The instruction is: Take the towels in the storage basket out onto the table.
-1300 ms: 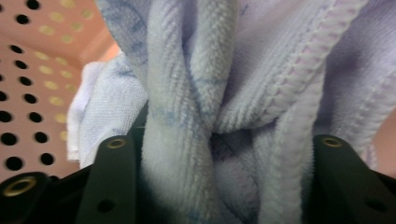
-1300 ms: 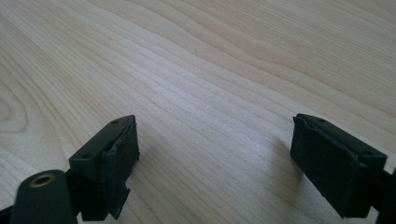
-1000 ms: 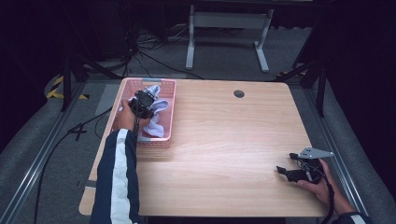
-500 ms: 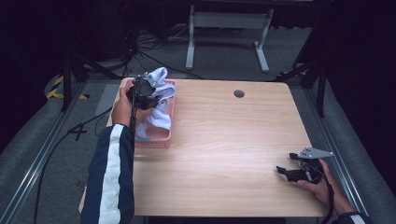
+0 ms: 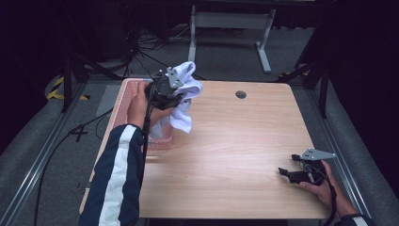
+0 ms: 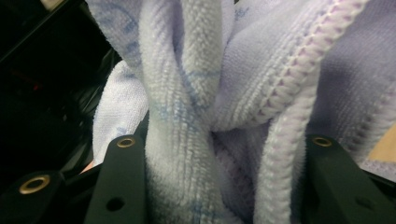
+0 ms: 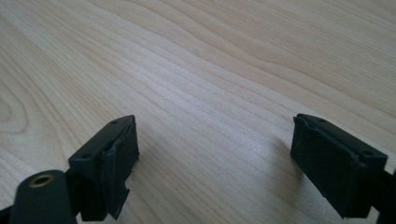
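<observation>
High view recorded the left tongs [image 5: 175,89] clamped about half-way on a bunched white terry cloth with lilac stitched hems [image 5: 184,96], held clear above the pink perforated plastic basket [image 5: 159,139] at the left edge of the pale wooden surface [image 5: 235,150], probably so the cloth hung free of the basket rim. Left gripper view showed thick folds of the cloth [image 6: 219,107] packed between both jaws, its long axis running roughly vertical, loose end drooping toward the surface. Right tongs [image 5: 287,173] rested wide open and empty near the right front corner, presumably waiting.
</observation>
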`<state>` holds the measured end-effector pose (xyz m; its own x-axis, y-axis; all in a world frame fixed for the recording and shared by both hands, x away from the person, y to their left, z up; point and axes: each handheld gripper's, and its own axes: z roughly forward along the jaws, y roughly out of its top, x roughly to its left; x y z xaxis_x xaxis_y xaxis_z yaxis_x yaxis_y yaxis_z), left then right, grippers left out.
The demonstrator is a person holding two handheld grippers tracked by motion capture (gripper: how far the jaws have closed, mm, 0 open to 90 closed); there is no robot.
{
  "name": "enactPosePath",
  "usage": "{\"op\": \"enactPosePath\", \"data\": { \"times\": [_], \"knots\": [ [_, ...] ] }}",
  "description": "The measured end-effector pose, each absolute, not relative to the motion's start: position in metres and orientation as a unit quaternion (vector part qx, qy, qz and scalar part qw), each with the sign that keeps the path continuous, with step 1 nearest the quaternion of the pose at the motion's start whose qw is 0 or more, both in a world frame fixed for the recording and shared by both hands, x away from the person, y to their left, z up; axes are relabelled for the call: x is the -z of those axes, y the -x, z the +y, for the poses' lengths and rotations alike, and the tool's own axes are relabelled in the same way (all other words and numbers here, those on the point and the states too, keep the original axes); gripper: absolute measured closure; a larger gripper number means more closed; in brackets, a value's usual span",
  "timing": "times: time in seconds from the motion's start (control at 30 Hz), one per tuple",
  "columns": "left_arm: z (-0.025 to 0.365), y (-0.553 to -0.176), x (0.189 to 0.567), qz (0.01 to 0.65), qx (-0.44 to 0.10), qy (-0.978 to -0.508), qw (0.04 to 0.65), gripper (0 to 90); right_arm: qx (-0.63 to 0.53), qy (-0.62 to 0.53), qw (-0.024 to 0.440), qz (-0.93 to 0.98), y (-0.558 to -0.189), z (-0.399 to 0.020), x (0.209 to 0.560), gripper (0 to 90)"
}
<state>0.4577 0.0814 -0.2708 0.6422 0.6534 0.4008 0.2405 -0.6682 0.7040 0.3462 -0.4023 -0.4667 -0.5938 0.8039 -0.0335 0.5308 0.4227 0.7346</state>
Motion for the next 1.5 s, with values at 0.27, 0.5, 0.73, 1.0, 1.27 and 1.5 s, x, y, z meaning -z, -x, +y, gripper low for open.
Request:
{"op": "enactPosePath", "data": {
  "times": [0.27,0.5,0.73,1.0,1.27,1.5],
  "knots": [
    [0.026,-0.439,0.272,0.186,-0.310,-0.874,0.324,53.6,-0.351,-0.407,0.194,0.821,-0.346,-0.402,0.467,14.8],
    [-0.023,-0.420,0.294,0.125,-0.267,-0.891,0.345,53.3,-0.351,-0.406,0.195,0.821,-0.346,-0.402,0.467,14.8],
    [-0.061,-0.407,0.330,0.076,-0.200,-0.908,0.361,52.6,-0.351,-0.405,0.195,0.822,-0.346,-0.402,0.467,14.7],
    [-0.082,-0.396,0.378,0.058,-0.121,-0.929,0.344,41.9,-0.351,-0.404,0.195,0.822,-0.346,-0.402,0.467,14.8],
    [-0.066,-0.386,0.375,0.082,-0.121,-0.913,0.381,21.7,-0.351,-0.404,0.194,0.822,-0.346,-0.402,0.467,14.8],
    [-0.020,-0.352,0.374,0.092,-0.146,-0.910,0.377,26.4,-0.348,-0.401,0.188,0.826,-0.344,-0.403,0.465,18.1]
  ]
}}
